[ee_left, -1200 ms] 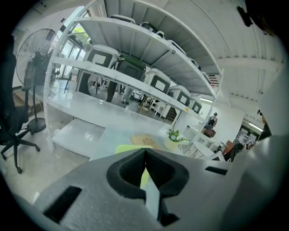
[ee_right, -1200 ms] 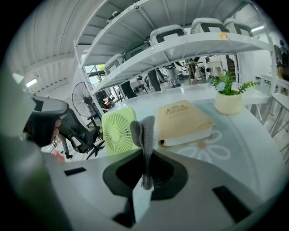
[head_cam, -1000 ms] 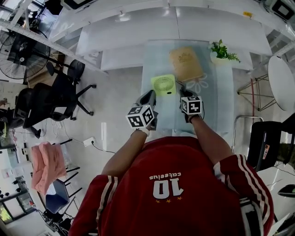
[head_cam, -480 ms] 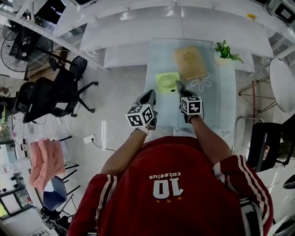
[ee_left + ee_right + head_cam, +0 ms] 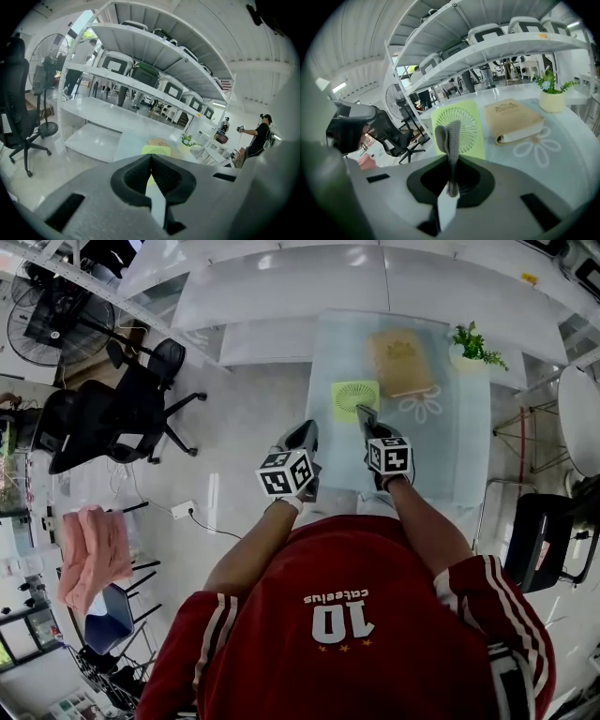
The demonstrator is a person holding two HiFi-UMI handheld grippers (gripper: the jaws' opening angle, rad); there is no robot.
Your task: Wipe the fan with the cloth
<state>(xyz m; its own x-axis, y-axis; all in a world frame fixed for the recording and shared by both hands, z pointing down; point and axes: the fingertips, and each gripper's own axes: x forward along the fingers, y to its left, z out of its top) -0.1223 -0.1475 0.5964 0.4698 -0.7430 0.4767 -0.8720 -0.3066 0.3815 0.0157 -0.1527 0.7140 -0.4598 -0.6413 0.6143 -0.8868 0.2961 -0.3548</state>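
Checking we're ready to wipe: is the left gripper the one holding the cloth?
No, the cloth is pinched in the right gripper, while the left gripper is shut on nothing.

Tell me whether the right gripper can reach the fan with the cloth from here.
Probably yes. The right gripper, shut on the cloth, points straight at the fan with nothing between them; the book lies off to the side.
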